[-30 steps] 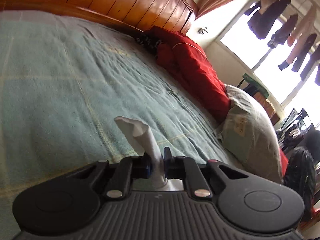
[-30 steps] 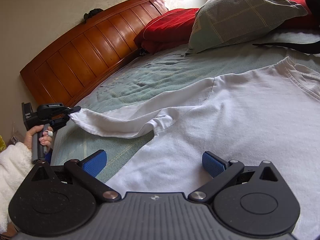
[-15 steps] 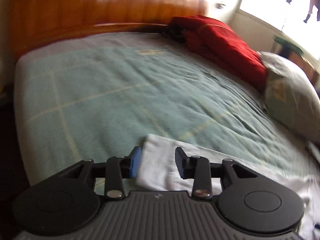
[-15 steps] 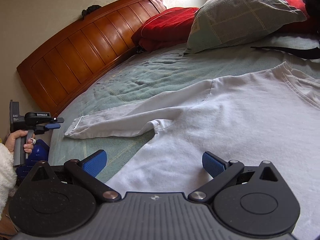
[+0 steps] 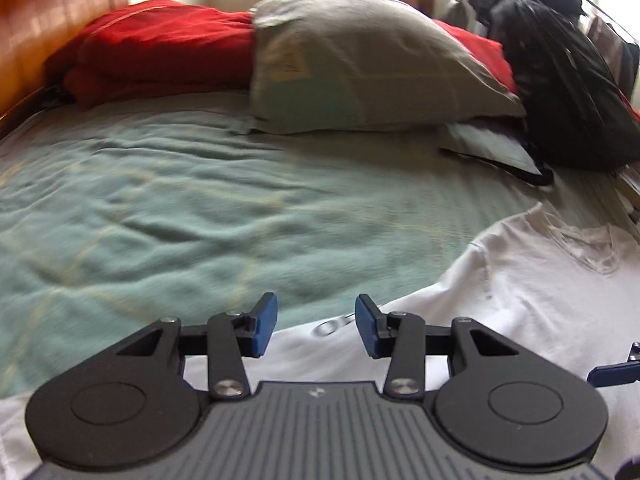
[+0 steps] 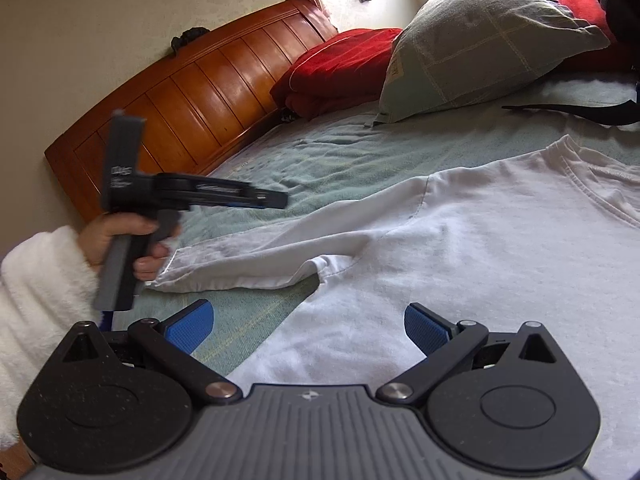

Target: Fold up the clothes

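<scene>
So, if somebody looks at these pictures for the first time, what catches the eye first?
Probably the white T-shirt, spread flat across the green bed cover, one sleeve stretched toward the left gripper. Behind it, a red blanket and a grey pillow lie beside the wooden headboard.

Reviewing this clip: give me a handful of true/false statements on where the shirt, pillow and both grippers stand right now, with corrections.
1. The white shirt lies spread on the green bedspread. True.
2. The left gripper clamps the sleeve. False: its jaws stand apart with nothing pinched; the sleeve lies flat on the bed.
3. The right gripper is wide open, over the shirt's side. True.
4. The grey pillow lies on top of the shirt. False: it sits beyond the shirt, beside the red bedding.
5. A black backpack leans by the pillow. True.
</scene>
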Tool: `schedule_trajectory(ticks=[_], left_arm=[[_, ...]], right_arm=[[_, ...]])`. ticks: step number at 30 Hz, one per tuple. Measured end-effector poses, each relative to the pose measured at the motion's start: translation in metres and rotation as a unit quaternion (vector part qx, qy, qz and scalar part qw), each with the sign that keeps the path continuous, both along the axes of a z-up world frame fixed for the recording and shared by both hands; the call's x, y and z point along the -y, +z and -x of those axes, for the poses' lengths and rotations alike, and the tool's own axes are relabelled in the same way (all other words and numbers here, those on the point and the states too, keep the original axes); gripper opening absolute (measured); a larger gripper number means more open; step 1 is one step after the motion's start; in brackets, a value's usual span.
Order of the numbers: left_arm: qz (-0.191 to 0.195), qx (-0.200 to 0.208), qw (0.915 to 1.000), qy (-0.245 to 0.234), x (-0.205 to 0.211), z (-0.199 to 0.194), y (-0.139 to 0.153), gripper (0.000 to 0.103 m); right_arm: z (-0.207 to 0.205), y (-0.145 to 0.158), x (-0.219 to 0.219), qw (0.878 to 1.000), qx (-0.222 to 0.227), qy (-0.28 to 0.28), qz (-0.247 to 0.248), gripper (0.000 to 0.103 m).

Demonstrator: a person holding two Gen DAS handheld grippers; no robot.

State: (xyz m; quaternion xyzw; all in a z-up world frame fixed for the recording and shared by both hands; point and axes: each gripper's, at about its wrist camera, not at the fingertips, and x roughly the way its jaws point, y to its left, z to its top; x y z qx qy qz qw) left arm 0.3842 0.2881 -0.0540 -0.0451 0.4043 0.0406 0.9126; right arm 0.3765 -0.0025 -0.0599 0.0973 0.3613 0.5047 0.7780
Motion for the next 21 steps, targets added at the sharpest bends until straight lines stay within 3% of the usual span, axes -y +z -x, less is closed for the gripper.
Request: schedule_trajectory(ticks=[11, 21], left_arm=[[0.006, -0.019, 0.9989, -0.043, 0.017, -0.025, -0.014, 0.042], [-0.095, -0.003, 0.9857, -0.14, 0.056, -0.003, -0.015, 0.042]], right_arm=[[0.003, 0.002, -0.002, 1.0, -0.001, 0.015, 0.003, 0.103], [0.011, 0.005, -0.006, 0.999, 0.015, 0.034, 0.017, 0.103]])
